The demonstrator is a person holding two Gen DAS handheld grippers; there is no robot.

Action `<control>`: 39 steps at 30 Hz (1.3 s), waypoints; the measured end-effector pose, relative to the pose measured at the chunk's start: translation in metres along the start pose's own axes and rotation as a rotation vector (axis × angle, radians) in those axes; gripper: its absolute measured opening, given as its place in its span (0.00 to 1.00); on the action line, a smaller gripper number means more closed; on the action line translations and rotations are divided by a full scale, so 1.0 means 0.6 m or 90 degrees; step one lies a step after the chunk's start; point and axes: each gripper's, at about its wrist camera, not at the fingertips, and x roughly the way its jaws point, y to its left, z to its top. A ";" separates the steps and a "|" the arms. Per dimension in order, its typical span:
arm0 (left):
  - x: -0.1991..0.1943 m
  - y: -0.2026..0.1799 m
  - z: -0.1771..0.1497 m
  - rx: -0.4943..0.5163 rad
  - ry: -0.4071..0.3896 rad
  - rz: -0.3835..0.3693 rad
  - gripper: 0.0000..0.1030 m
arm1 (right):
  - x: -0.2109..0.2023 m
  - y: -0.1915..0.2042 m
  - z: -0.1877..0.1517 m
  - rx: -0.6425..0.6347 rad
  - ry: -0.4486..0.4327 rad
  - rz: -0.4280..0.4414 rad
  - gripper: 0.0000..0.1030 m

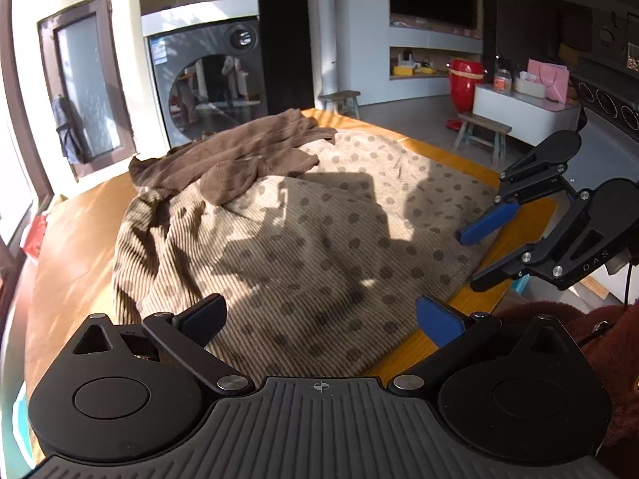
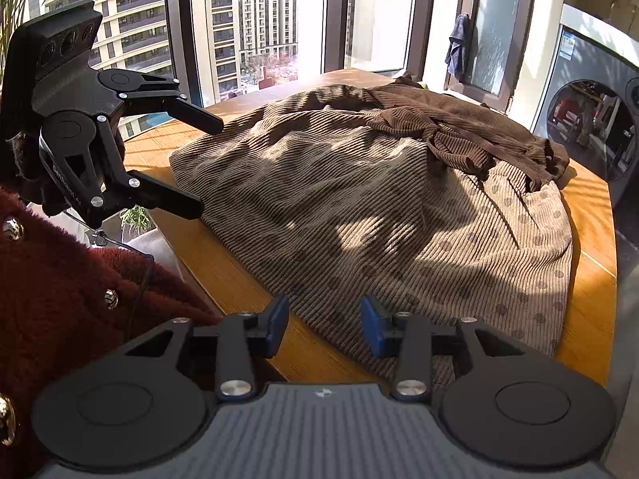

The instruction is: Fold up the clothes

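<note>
Hovering with jaws apart and empty, the left gripper (image 1: 319, 315) and right gripper (image 2: 324, 325) flank the dotted corduroy garment's (image 1: 319, 231) near hem, seemingly to pinch 2 corners.

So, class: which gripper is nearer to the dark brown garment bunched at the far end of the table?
Neither clearly. The left gripper and right gripper both sit at the near hem of the dotted garment, well short of the brown garment.

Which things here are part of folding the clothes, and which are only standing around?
Part of the job:
- polka-dot garment
- dark brown garment
- left gripper, open
- right gripper, open
- wooden table

Just standing around:
- washing machine
- red drum
- wooden stool
- pink bag
</note>
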 end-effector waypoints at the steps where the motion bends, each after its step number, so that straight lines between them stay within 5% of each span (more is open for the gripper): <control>1: 0.000 -0.005 0.003 0.010 -0.002 -0.004 1.00 | 0.009 0.003 0.000 0.003 0.000 -0.002 0.48; 5: 0.000 -0.025 0.009 0.050 -0.005 -0.021 1.00 | 0.032 0.009 0.004 0.000 -0.009 -0.015 0.50; 6: 0.002 -0.029 0.009 0.055 -0.004 -0.024 1.00 | 0.036 0.008 0.007 -0.001 -0.012 -0.021 0.32; 7: 0.005 -0.033 0.009 0.060 -0.003 -0.027 1.00 | 0.039 0.007 0.011 -0.002 -0.014 -0.028 0.04; 13: 0.043 -0.043 0.005 0.104 0.024 -0.001 1.00 | -0.013 -0.032 0.058 0.038 -0.110 -0.072 0.02; 17: 0.070 0.003 0.019 0.093 0.025 0.145 1.00 | -0.052 -0.036 0.076 0.024 -0.156 -0.101 0.02; 20: 0.066 0.059 0.035 0.044 0.008 0.240 1.00 | -0.052 -0.024 0.060 -0.002 -0.150 -0.115 0.03; 24: 0.041 0.126 0.054 -0.026 -0.018 0.315 1.00 | -0.021 0.010 0.014 -0.053 -0.118 -0.149 0.43; 27: 0.024 0.149 0.058 -0.044 -0.027 0.347 1.00 | -0.001 0.026 -0.014 -0.100 -0.092 -0.207 0.47; 31: 0.000 0.153 0.039 -0.060 -0.020 0.352 1.00 | 0.012 0.013 -0.039 -0.127 -0.067 -0.318 0.47; 36: -0.012 0.131 -0.005 -0.073 0.003 0.304 1.00 | -0.032 -0.083 -0.040 0.001 -0.096 -0.475 0.48; 39: -0.004 0.116 -0.024 -0.076 0.024 0.265 1.00 | -0.050 -0.086 -0.050 0.029 -0.108 -0.407 0.51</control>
